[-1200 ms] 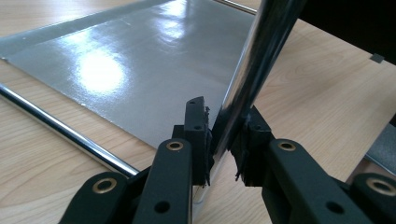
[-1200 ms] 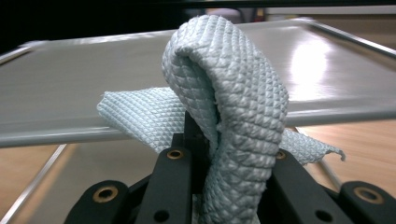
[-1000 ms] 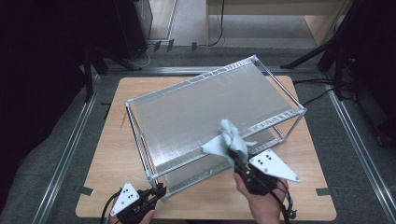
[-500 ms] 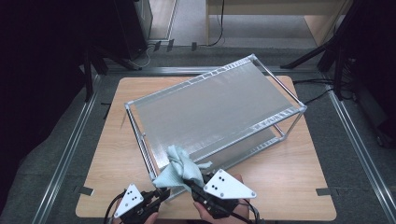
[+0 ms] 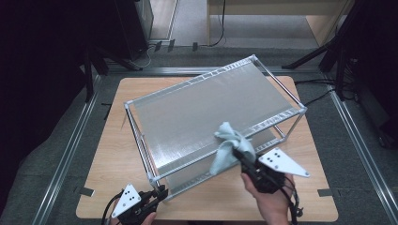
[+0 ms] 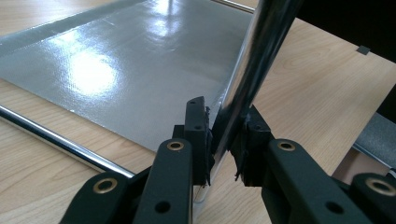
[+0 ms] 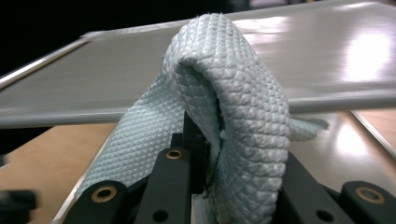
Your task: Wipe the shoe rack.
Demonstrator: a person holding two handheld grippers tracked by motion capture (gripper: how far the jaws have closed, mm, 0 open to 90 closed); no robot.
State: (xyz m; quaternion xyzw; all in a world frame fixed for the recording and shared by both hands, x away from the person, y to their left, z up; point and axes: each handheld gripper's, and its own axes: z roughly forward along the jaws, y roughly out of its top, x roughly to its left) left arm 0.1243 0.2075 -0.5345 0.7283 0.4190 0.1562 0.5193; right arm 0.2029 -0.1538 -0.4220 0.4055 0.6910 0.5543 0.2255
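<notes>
Your tabletop (image 5: 117, 154) carries one metal rack (image 5: 206, 117), set at an angle, with two grey shelf sheets: a top one and a lower one just above the wood. That rack is your landmark.

Your left gripper (image 5: 159, 192) sits at the rack's near corner. In the left gripper view its jaws are nearly closed and clamp the chrome corner post (image 6: 252, 70), pads pressing on both sides of it. That close view also shows the lower shelf sheet (image 6: 130, 70) gleaming behind the post and one thin chrome rail (image 6: 60, 142) running along the wood.

Your right gripper (image 5: 241, 157) is at the rack's long near edge, toward the rack's right end. Its jaws are closed tight on one pale blue cloth (image 5: 230, 143), which lies half on the top shelf and half hanging over that edge. The right gripper view gives the cloth's (image 7: 224, 102) waffle weave, folded over the jaws, with the top shelf (image 7: 317, 51) lying level behind it.

From the high view you get both grippers at once, two in all.
</notes>
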